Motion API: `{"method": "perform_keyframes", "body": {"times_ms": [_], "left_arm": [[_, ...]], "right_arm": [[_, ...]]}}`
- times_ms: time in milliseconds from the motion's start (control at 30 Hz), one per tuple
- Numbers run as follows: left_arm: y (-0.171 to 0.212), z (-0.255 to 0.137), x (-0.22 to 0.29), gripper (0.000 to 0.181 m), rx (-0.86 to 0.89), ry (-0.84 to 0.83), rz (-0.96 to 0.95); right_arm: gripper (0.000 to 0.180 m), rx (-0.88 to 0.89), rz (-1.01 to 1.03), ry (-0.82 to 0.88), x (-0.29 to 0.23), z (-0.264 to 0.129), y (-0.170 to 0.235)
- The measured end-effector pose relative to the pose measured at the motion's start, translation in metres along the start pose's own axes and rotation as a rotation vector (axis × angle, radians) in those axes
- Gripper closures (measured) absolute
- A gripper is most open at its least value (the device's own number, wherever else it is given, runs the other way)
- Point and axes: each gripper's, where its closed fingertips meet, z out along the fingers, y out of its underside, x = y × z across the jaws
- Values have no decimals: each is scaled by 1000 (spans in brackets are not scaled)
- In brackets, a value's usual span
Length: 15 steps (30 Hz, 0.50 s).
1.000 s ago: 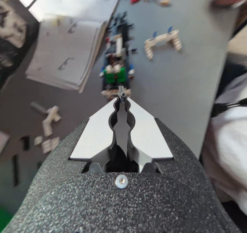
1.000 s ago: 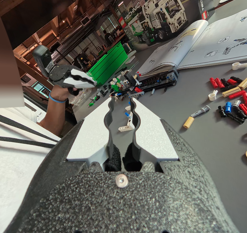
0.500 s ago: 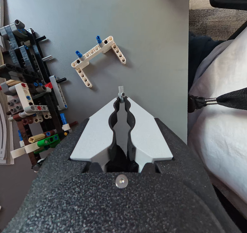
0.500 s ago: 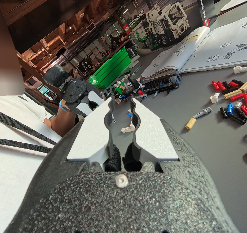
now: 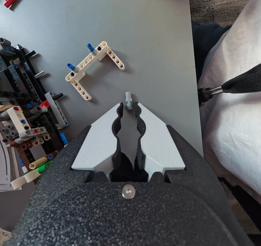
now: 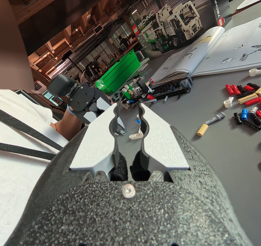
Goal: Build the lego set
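Observation:
My left gripper [image 5: 128, 102] is open, low over the grey table [image 5: 141, 27]. A small grey connector piece [image 5: 128, 100] lies between its fingertips, free of both. A white U-shaped beam frame with two blue pins [image 5: 94, 64] lies just beyond it to the left. The dark, partly built chassis [image 5: 21, 112] is at the far left. My right gripper [image 6: 128, 104] is open and empty above the table. In its view I see the left gripper [image 6: 84, 98], the grey piece [image 6: 121, 132], the white frame [image 6: 136, 135] and the chassis [image 6: 162, 89].
The table's front edge [image 5: 195, 98] runs close on the right, with a person's white shirt [image 5: 233, 126] beyond it. An open instruction booklet [image 6: 211, 55], the set's box [image 6: 176, 20] and a green bin [image 6: 120, 71] stand behind. Loose red, black, blue and tan pins [image 6: 247, 98] lie at right. One gripper's finger ends stand about 15 cm off the other's.
My left gripper swung from over the chassis to the table near the front edge, then opened and let go of the grey piece. My right gripper has barely moved.

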Motion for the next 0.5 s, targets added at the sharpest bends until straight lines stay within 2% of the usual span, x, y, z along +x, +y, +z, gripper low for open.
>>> {"method": "perform_keyframes", "body": {"times_ms": [200, 300, 400, 500], "left_arm": [[-6, -12, -3, 164, 121, -6, -71], [-9, -28, -6, 164, 237, -38, -133], [-6, -44, -9, 165, 347, -75, -225], [7, -53, -15, 165, 412, -140, -332]], "right_arm": [[156, 16, -60, 60, 3, -3, -4], [161, 41, -195, 275, 26, -24, -18], [159, -69, -280, 573, 73, -48, -18], [161, -158, -343, 683, 94, -55, -20]]}}
